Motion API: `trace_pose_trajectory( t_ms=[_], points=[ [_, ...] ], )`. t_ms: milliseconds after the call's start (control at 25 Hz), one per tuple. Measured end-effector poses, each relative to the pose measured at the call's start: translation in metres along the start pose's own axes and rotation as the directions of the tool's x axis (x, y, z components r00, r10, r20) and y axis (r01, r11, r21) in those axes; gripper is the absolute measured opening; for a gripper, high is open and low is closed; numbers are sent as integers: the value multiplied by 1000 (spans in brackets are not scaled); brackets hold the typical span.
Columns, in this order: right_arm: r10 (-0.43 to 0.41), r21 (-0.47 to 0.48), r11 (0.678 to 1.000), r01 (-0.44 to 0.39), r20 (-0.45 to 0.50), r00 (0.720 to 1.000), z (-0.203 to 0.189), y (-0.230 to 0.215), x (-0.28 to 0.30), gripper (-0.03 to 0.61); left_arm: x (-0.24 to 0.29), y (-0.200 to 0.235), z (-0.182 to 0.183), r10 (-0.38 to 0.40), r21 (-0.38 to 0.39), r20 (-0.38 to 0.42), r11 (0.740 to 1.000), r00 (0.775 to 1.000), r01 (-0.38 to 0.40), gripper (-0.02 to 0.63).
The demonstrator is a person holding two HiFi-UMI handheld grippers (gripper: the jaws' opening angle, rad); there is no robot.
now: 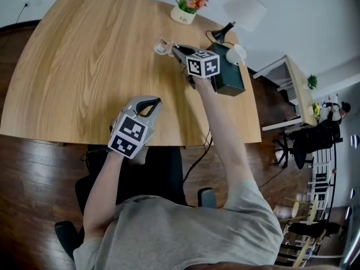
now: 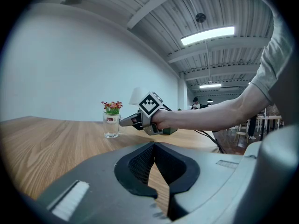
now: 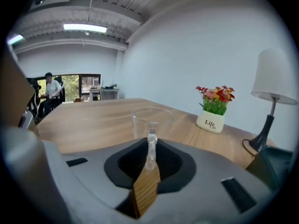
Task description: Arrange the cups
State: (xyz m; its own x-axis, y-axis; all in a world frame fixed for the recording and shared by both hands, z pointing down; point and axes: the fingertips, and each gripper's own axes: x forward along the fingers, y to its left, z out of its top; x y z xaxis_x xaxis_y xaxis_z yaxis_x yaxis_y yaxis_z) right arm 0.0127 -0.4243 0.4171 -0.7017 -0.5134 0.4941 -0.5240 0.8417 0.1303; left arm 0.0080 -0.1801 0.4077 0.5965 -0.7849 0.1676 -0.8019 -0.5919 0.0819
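Flower pot (image 1: 186,9), lamp (image 1: 243,9), poss. green box (image 1: 230,76)

**Head view.** The table (image 1: 84,55) fills the upper left of the frame. At its far edge, upper centre, stands the flower pot (image 1: 184,13). The lamp (image 1: 244,10) is to the pot's right, and the box (image 1: 232,77) sits before the lamp, by the table's right edge. The cup (image 1: 162,48) stands on the table below and left of the pot, its handle between the jaws of the right gripper (image 1: 172,49). The left gripper (image 1: 151,102) is lower, at the table's near edge.
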Motion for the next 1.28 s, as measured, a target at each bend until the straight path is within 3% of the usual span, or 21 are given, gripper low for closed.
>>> trace_pose_trajectory(
  t_ms=[440, 840, 1000, 1120, 1280],
  points=[
    [40, 132, 990, -56, 119, 992, -14, 27, -51, 46, -1, 1, 0, 1, 1, 1, 1000, 1000, -1, 10],
    [48, 241, 963, -117, 276, 960, -26, 47, -131, 46, -4, 5, 0, -4, 3, 1, 1000, 1000, 4, 9],
    [-5, 217, 974, -70, 327, 945, -17, 33, -180, 46, -3, 5, -5, 3, 10, -8, 1000, 1000, -3, 10],
    [-94, 189, 981, 32, 325, 941, -16, 6, -219, 46, -2, 4, -3, 0, 10, -7, 1000, 1000, 0, 11],
    [-237, 252, 955, 159, 321, 917, -26, -51, -264, 46, -2, 5, -3, 0, 11, -6, 1000, 1000, 0, 9]
  ],
)
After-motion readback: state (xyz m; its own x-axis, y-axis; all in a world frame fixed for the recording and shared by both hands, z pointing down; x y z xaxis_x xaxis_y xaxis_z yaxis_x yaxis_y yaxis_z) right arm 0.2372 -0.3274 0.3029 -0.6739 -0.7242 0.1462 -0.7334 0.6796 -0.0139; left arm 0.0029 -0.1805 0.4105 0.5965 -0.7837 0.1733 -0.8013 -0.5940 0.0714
